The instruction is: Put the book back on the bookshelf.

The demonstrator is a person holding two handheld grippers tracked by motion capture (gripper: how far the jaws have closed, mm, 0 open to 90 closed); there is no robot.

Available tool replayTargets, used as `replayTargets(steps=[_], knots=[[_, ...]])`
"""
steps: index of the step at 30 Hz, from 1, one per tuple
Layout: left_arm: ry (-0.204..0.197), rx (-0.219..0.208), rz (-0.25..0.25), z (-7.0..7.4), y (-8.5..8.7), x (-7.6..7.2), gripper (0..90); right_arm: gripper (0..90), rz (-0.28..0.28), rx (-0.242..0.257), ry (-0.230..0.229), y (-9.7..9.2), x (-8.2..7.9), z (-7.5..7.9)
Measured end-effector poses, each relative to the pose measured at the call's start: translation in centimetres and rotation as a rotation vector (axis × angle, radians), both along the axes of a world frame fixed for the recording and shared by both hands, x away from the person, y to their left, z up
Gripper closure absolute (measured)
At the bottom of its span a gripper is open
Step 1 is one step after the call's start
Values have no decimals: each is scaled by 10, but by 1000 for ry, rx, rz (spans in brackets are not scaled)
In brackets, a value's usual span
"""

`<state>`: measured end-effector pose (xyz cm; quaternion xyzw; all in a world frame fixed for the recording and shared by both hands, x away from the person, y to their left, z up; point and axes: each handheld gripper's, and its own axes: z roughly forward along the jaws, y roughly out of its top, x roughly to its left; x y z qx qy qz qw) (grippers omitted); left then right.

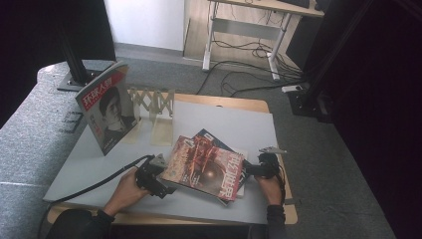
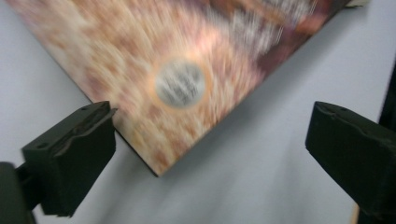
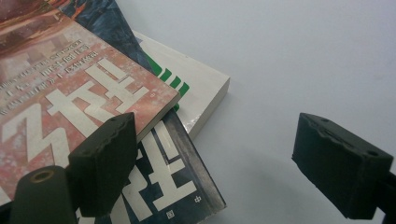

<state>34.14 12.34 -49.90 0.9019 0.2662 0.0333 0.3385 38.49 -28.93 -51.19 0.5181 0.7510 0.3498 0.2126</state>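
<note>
I count four magazines or books in all. One, a red-and-grey portrait-cover magazine [image 1: 107,110], stands upright at the far left of the pale grey tabletop [image 1: 234,124], leaning against a cream accordion-style book rack [image 1: 152,102]. The other three lie in a fanned stack at the near centre of the table: on top a glossy red-orange magazine with large white characters [image 1: 204,167], beneath it a dark blue-black magazine [image 3: 173,177], and at the bottom a white book with green stripes on its cover [image 3: 198,84].

There are two hand-held grippers, one at each side of the stack. I see my left gripper [image 2: 210,140] at the stack's left edge, with its jaws standing wide apart; a corner of the red-orange magazine juts between them, close beside the left jaw in the left gripper view, though I cannot tell whether it touches. My right gripper [image 3: 233,158] sits at the stack's right edge, jaws likewise spread wide and holding nothing; its left jaw is over the corner of the top two magazines, its right jaw over bare table.

The red-orange magazine lies flat, cover up, skewed to the table edges. In the high view its long axis runs from the upper left to the lower right, with one corner pointing toward the near edge of the table and its title characters along the right-hand end.
</note>
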Motion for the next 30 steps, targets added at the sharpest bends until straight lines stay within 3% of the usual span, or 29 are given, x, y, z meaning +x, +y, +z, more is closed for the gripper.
replayTargets(steps=[5, 8, 17, 23, 28, 30], knots=[[-2, 29, 17, -8, -4, 0, 16, 143, 3, -11, -5, 1, -1, 1], [4, 26, 17, -7, -4, -1, 14, 137, 2, -10, -3, 1, 0, 1], [17, 44, -28, -10, -6, -13, 0, 140, -12, -21, -6, 6, 11, 1], [21, 50, -65, -10, -8, -24, 0, 142, -25, 1, -8, 9, 22, -1], [19, 9, -84, -1, -2, -17, 9, 133, -37, -23, -29, 11, 18, 0], [4, -52, -74, 8, 2, -7, 18, 128, -32, -27, -28, 12, 15, 1]])
